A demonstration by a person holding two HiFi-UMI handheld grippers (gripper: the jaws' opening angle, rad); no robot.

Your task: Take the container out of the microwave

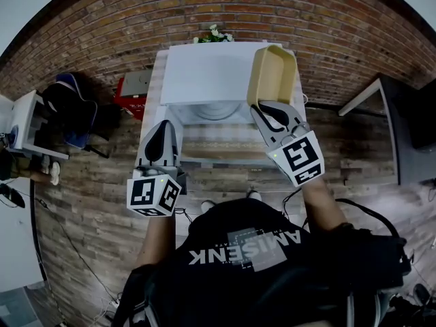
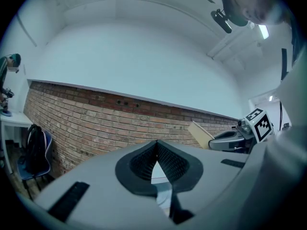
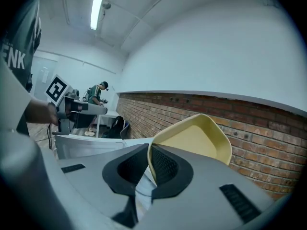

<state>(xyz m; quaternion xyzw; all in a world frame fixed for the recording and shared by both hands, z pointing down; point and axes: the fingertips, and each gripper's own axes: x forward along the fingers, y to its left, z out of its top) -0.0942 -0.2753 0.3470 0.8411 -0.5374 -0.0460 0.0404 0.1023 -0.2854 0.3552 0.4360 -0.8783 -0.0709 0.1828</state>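
Head view: one yellow container (image 1: 272, 73) stands tipped on its edge above the right side of the white microwave (image 1: 204, 73). The right gripper (image 1: 261, 109) has its lower rim, forearm stretched toward the microwave. The left gripper (image 1: 165, 125) is held out just in front of the microwave's left side.

Left gripper view: the jaws are pressed together with nothing between them, pointing level past the microwave toward the brick wall (image 2: 96, 119).

Right gripper view: the jaws pinch the container's (image 3: 196, 138) rim, its hollow side facing right and the microwave below. That makes one container and two grippers.
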